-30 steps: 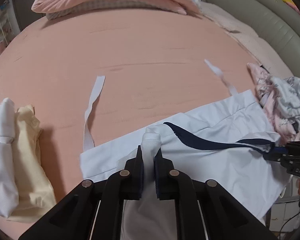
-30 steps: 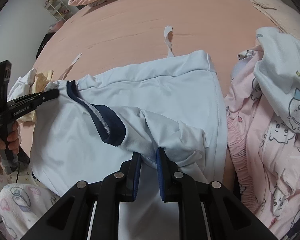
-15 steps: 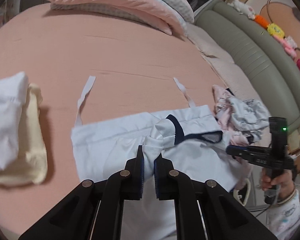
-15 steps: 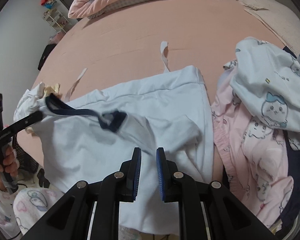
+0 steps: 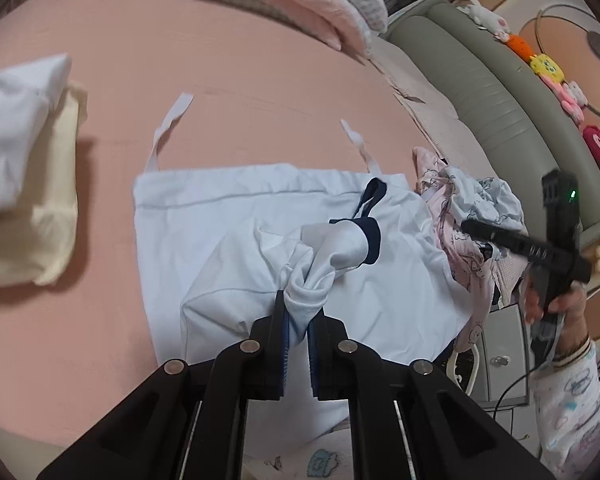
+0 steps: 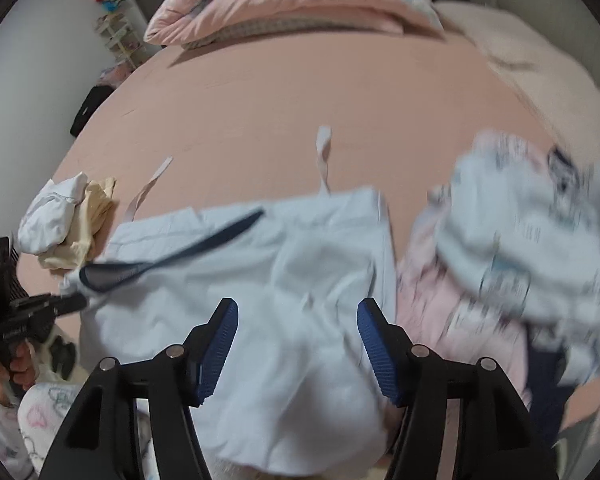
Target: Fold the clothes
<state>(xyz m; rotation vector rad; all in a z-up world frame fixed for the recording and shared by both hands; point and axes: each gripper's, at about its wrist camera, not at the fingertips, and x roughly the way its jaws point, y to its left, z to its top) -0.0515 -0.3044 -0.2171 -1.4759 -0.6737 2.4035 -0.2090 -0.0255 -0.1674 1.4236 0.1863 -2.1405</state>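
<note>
A pale blue garment [image 5: 204, 224] with navy trim [image 5: 372, 236] and two white straps lies spread on the pink bed [image 5: 220, 80]. My left gripper [image 5: 298, 312] is shut on a bunched sleeve of it, near the garment's front edge. In the right wrist view the same garment [image 6: 300, 280] lies blurred below my right gripper [image 6: 298, 320], whose jaws are opening, with nothing between the blue pads. The left gripper [image 6: 66, 304] shows there at the left, pinching the sleeve. In the left wrist view the right gripper [image 5: 466, 226] hangs over the pile at the right.
A folded white and yellow stack [image 5: 24, 168] sits at the bed's left. A heap of pink and printed clothes [image 6: 512, 248] lies right of the garment. Pillows and a quilt [image 6: 300, 4] are at the head. A green padded bedside [image 5: 500, 92] and a small drawer unit [image 5: 500, 356] stand at the right.
My right gripper let go of the garment, rose and opened its jaws wide. My left gripper carried the pinched sleeve across the garment, and the navy trim now lies on top of it.
</note>
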